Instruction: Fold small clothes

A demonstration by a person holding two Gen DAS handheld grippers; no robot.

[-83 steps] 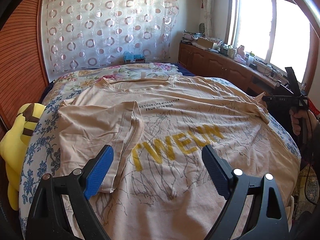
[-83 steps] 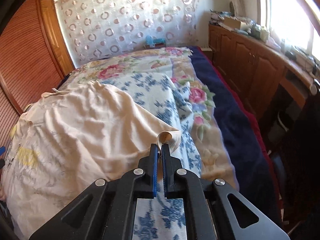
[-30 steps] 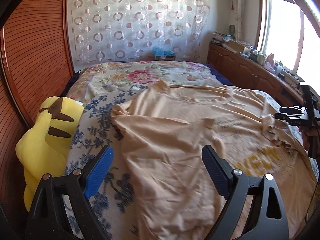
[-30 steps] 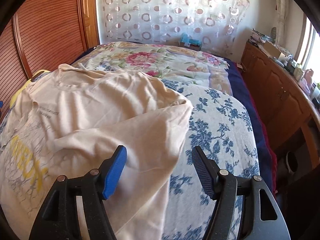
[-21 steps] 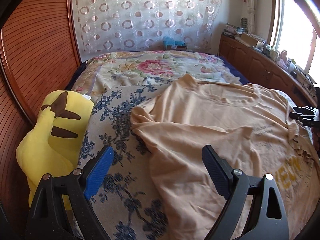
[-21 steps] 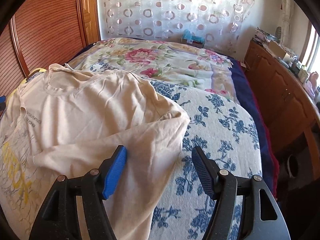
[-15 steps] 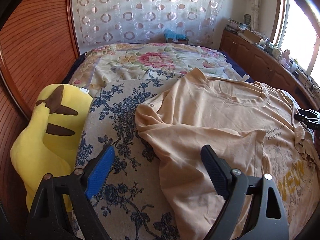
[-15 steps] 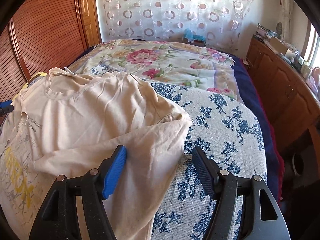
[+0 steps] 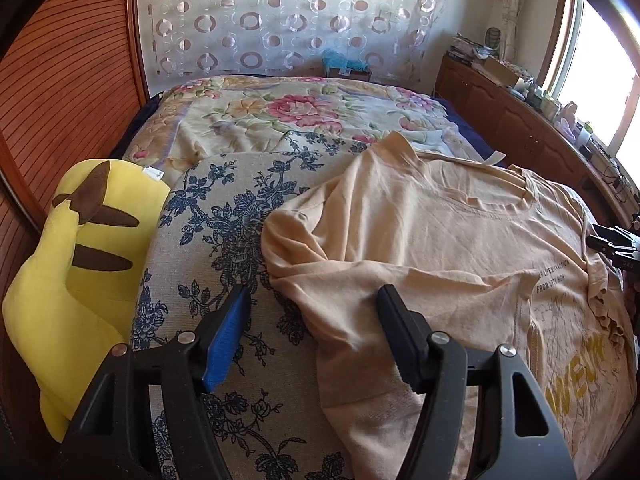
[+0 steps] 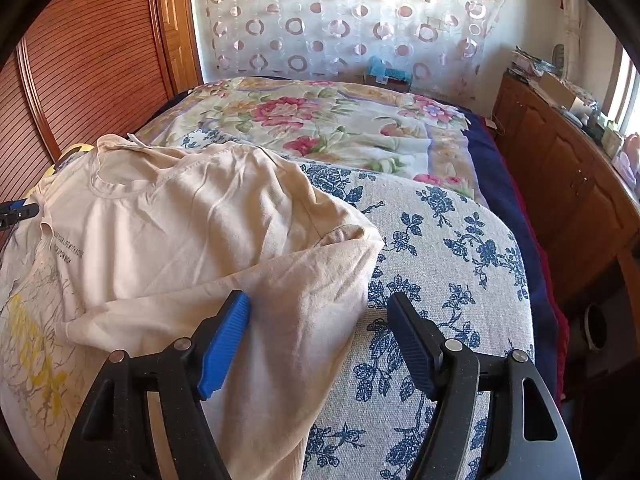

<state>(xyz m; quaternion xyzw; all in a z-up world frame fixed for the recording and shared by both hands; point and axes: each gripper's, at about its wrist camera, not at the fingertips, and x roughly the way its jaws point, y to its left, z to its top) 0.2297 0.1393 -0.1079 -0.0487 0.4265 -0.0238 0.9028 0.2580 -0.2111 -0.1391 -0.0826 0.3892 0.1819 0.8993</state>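
A beige T-shirt (image 9: pixel 440 240) with yellow letters lies face up on the bed, both sleeves folded in over its body. My left gripper (image 9: pixel 316 312) is open and empty, hovering over the shirt's folded left edge. My right gripper (image 10: pixel 320 316) is open and empty over the folded right sleeve (image 10: pixel 304 300) of the shirt (image 10: pixel 168 224). The right gripper also shows at the right edge of the left wrist view (image 9: pixel 612 242).
The bed has a blue-flowered cover (image 10: pixel 452 248) and a pink-flowered blanket (image 9: pixel 288 120) further back. A yellow plush toy (image 9: pixel 76 264) lies at the bed's left side. A wooden cabinet (image 10: pixel 576 184) runs along the right wall. A wooden sliding door (image 9: pixel 60 80) stands on the left.
The right gripper let go of the right sleeve, which now lies folded over the shirt. Both grippers have shifted toward the shirt's shoulder edges and are slightly less wide open.
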